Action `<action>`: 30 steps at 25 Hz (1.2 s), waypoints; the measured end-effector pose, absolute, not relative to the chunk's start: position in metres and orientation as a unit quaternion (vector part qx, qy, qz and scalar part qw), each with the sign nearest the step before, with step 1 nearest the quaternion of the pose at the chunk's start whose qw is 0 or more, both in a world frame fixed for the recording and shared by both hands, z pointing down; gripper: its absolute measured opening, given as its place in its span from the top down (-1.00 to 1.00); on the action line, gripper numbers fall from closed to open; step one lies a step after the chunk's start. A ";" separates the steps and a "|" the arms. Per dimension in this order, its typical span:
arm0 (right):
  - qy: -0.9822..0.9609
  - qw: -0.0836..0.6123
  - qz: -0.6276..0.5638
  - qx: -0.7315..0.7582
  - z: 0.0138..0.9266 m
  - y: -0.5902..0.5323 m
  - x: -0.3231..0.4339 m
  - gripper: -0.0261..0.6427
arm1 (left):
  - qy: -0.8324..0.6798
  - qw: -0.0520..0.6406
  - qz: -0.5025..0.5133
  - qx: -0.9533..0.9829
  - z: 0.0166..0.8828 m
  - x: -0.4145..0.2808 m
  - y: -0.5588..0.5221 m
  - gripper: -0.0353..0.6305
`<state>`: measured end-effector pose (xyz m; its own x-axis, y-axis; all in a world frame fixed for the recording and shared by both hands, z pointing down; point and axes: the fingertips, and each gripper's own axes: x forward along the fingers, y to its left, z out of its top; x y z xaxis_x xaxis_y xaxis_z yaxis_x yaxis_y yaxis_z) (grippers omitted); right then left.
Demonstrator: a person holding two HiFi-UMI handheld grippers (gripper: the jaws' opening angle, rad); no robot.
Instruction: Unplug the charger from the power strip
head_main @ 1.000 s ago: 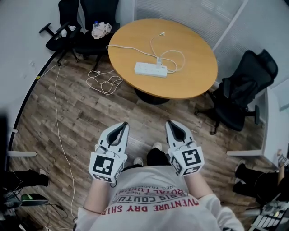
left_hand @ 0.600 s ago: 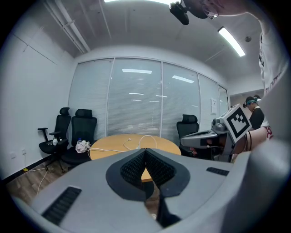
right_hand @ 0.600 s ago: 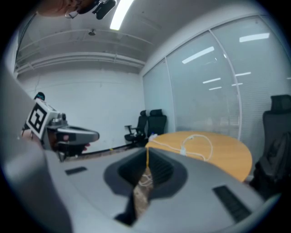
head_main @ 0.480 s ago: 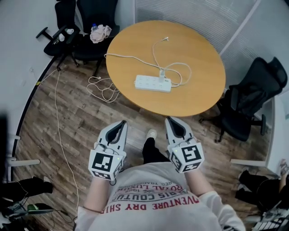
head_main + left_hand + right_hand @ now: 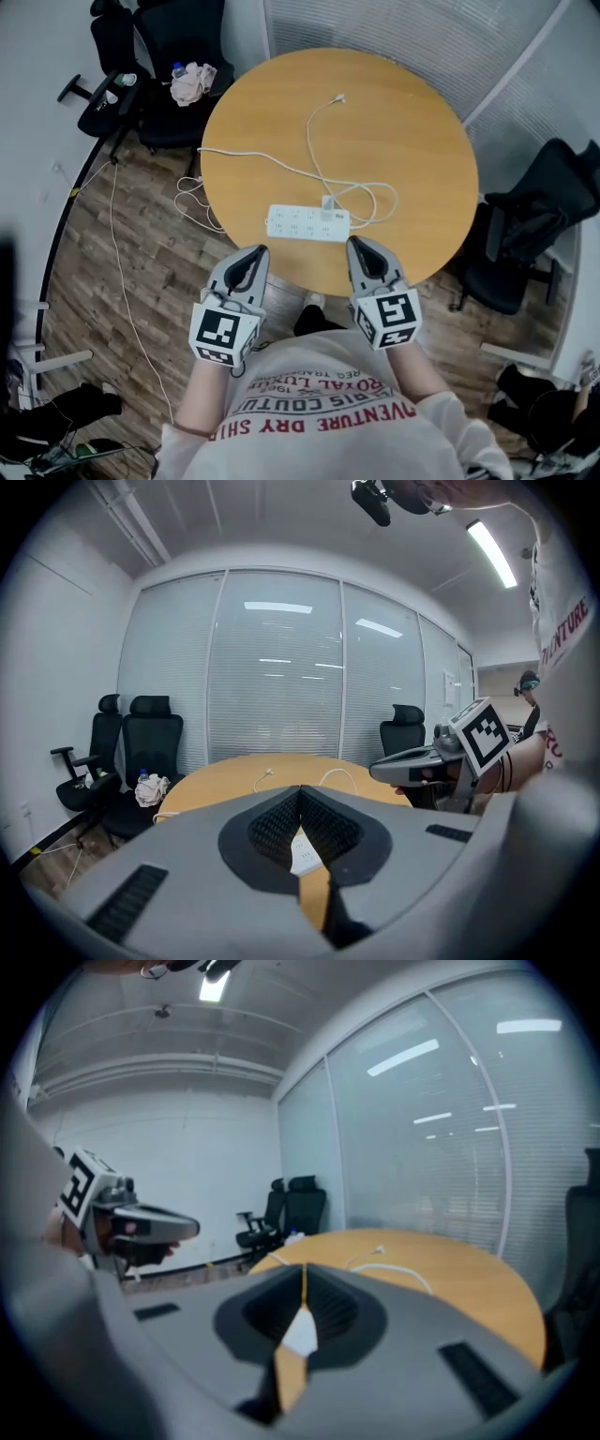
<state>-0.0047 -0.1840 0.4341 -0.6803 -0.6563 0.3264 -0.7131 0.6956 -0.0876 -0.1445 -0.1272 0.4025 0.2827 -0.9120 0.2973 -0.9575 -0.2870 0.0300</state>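
Observation:
A white power strip [image 5: 307, 223] lies on the round wooden table [image 5: 412, 131], near its front edge. A small white charger [image 5: 328, 203] sits plugged into the strip's far side, and its white cable [image 5: 367, 192] loops right and runs back to a loose end [image 5: 339, 97]. My left gripper [image 5: 257, 251] hovers at the table's edge just short of the strip's left end, jaws shut and empty. My right gripper [image 5: 357, 244] is level with it off the strip's right end, also shut and empty. Through the left gripper's [image 5: 300, 792] closed jaws a bit of the strip [image 5: 303, 851] shows.
Black office chairs [image 5: 141, 56] stand at the far left, one holding a cloth [image 5: 190, 82]. Another black chair [image 5: 534, 225] is at the table's right. A white cord [image 5: 199, 195] trails over the wooden floor left of the table. Glass walls close off the back.
The person has stepped up to the table. Both shut grippers have moved forward from over the floor to the table's near edge, close to the power strip.

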 end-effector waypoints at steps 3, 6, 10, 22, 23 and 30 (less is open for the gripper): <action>-0.909 0.143 0.112 0.375 0.447 -0.210 -0.007 0.83 | -0.579 0.109 0.115 0.800 0.416 -0.144 -0.156 0.79; -0.906 0.158 0.119 0.375 0.464 -0.230 -0.007 0.83 | -0.561 0.126 0.119 0.809 0.431 -0.139 -0.179 0.79; -0.899 0.183 0.130 0.376 0.493 -0.243 -0.009 0.83 | -0.541 0.145 0.130 0.818 0.456 -0.139 -0.202 0.79; -0.859 0.251 0.178 0.410 0.568 -0.241 -0.018 0.83 | -0.389 0.179 0.220 0.876 0.571 -0.122 -0.229 0.79; -0.854 0.258 0.184 0.413 0.575 -0.240 -0.019 0.83 | -0.371 0.179 0.234 0.881 0.580 -0.118 -0.228 0.79; -0.820 0.304 0.223 0.431 0.614 -0.231 -0.026 0.83 | -0.302 0.194 0.337 0.870 0.640 -0.108 -0.233 0.79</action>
